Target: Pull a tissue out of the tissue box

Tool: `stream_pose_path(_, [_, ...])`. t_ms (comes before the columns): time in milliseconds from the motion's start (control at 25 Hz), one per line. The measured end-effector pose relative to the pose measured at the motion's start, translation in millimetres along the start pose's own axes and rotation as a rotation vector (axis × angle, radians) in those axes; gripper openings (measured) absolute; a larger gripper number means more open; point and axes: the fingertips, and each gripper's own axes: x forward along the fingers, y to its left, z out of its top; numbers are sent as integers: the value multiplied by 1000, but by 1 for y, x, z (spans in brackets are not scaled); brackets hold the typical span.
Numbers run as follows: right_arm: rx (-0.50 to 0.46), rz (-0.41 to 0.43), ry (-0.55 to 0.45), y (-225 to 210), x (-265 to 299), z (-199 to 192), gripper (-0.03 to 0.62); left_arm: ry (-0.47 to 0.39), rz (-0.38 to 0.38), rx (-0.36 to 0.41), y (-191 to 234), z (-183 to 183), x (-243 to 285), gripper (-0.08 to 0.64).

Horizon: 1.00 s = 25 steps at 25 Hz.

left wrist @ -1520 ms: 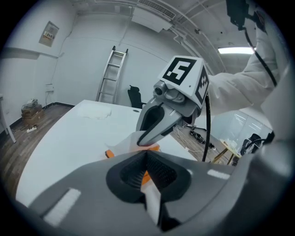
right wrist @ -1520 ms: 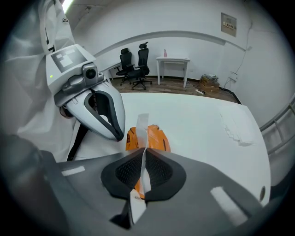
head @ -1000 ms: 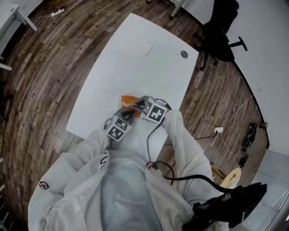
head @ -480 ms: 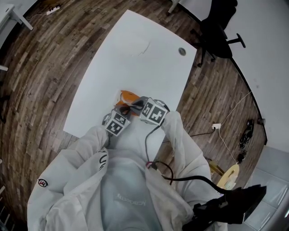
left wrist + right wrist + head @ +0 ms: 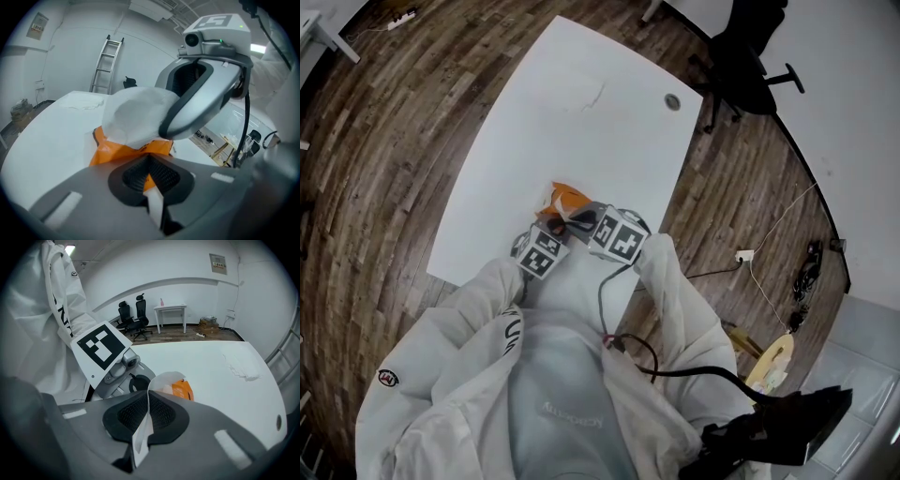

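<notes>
1. The orange tissue pack [image 5: 567, 199] lies on the white table [image 5: 581, 112], near its edge by you.
2. Your left gripper [image 5: 150, 164] is clamped on the pack's edge; your right gripper [image 5: 146, 416] pinches the white tissue [image 5: 136, 117].
3. The tissue looks light, soft and tearable: hold its fold.
4. Only the gripper views show both grips; the head view shows the whole table.

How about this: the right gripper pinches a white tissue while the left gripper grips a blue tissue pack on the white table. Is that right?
Not quite. The tissue pack is orange, not blue, as the left gripper view shows. The rest holds: the right gripper pinches a white tissue, and the left gripper grips the pack on the white table.
</notes>
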Motion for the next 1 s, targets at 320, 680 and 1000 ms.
stream_pose_path(320, [25, -4, -20, 5, -8, -1, 3, 1, -7, -6, 0, 1, 6, 0])
stream_pose_path(680, [22, -6, -36, 14, -16, 6, 3, -1, -6, -19, 2, 1, 8, 0])
stream_pose_path(1000, [39, -10, -65, 20, -19, 11, 3, 9, 9, -28, 10, 0, 6, 0])
